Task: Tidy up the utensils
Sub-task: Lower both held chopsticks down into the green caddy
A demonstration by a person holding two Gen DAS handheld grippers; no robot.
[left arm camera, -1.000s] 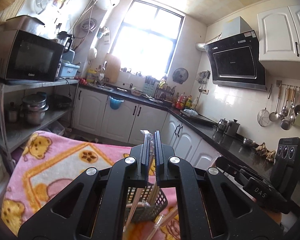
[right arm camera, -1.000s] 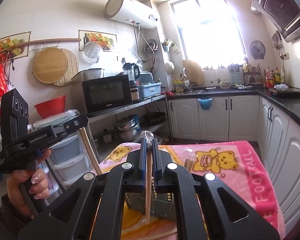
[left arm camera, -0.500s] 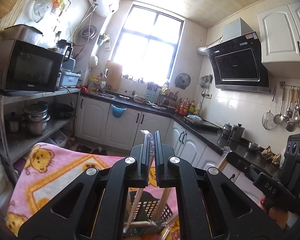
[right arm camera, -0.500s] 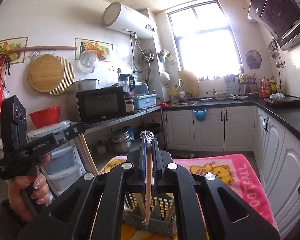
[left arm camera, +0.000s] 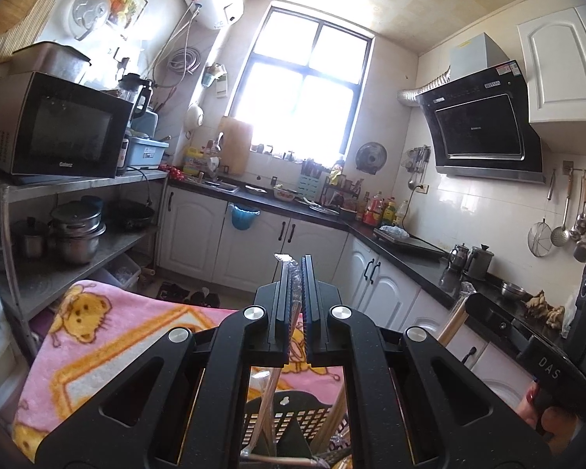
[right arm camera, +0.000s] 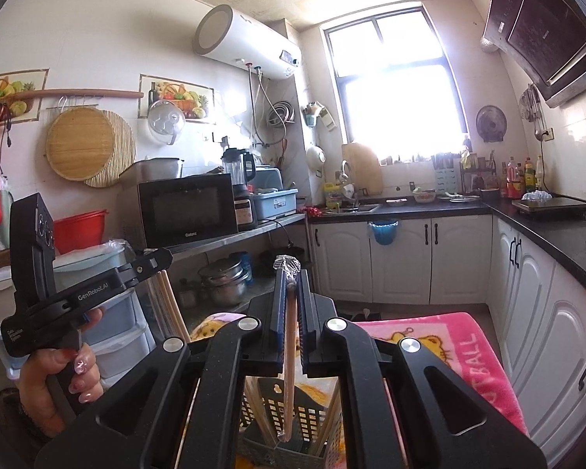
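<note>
Left gripper (left arm camera: 297, 269), from its own view, is clamped on wrapped chopsticks (left arm camera: 295, 297) held above the black basket (left arm camera: 293, 414) on the pink cloth (left arm camera: 109, 336). Right gripper (right arm camera: 291, 273), in its view, pinches a wrapped chopstick (right arm camera: 289, 351) over the basket (right arm camera: 289, 410). Insertion seems underway; next, each needs lowering into a compartment, then release.

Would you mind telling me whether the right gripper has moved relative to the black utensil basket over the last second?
Yes. The right gripper has risen: the basket sits lower in its view, and more pink blanket shows.
</note>
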